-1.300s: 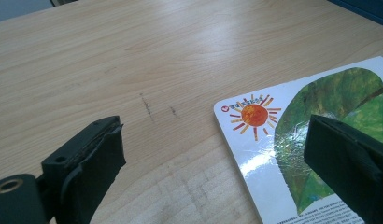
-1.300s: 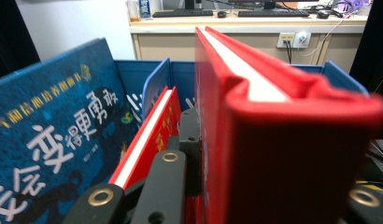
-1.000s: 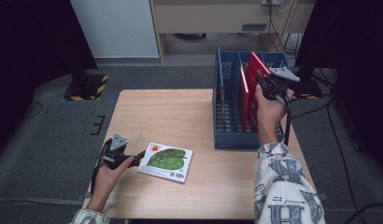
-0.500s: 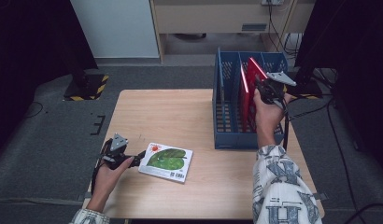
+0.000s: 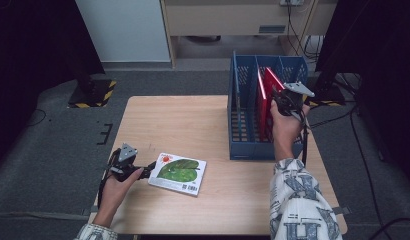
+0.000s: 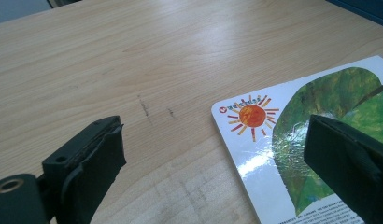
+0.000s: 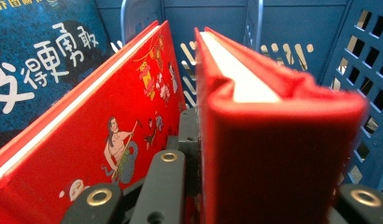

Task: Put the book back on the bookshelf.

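Bench (image 5: 193,125) first: pale wood, with a blue slotted file rack (image 5: 243,150) standing on its right half and a flat picture book (image 5: 179,173) lying near the front left. Inside the rack a red book (image 5: 263,107) stands on edge in a middle slot, and the right hand-held gripper (image 5: 279,96) is clamped on the upper end of a second red book (image 7: 269,140), which leans over that same slot, its lower end down between the dividers. That book's long axis runs from the gripper down into the rack, so the move to come, as I judge it, is a straight slide downward beside its red neighbour (the gap between the two covers is narrow). The right hand is the only one near the rack; the left is well apart.

The left hand-held gripper (image 5: 151,169) stands open at the picture book's left edge, one jaw over the cover and one over bare wood, neither pressing.

Writing: large white Chinese characters on a dark blue cover (image 7: 40,60) at the far left of the rack; small print beside the orange sun (image 6: 248,115) on the picture book, too small to read.
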{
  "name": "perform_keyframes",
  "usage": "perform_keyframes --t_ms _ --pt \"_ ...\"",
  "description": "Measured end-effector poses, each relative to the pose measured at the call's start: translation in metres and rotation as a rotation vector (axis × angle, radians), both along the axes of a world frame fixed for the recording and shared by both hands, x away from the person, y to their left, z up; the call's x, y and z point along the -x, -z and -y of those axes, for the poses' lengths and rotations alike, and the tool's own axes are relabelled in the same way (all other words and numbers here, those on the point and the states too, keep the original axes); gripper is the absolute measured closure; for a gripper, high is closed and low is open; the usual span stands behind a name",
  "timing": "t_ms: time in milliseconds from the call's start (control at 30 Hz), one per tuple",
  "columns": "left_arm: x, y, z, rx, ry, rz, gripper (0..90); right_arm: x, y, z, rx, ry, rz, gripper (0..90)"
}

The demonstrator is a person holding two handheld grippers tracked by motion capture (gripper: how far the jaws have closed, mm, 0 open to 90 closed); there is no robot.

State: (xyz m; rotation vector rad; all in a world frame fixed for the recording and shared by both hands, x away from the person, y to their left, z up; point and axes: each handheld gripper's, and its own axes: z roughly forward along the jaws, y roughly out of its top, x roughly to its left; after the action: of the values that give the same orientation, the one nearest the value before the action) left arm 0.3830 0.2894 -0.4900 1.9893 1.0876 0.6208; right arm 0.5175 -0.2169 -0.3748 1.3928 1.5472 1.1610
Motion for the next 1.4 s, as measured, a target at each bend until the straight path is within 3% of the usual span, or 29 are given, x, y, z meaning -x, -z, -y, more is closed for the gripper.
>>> perform_keyframes --t_ms 1133,1400 --pt "0.001 -0.001 0.003 -0.004 -0.002 0.005 4.5 0.036 0.002 0.002 0.016 -0.032 -0.036 75.3" --pt "0.002 -0.002 0.004 -0.005 0.000 0.007 4.5 0.039 -0.004 -0.003 0.057 -0.033 -0.033 77.9"
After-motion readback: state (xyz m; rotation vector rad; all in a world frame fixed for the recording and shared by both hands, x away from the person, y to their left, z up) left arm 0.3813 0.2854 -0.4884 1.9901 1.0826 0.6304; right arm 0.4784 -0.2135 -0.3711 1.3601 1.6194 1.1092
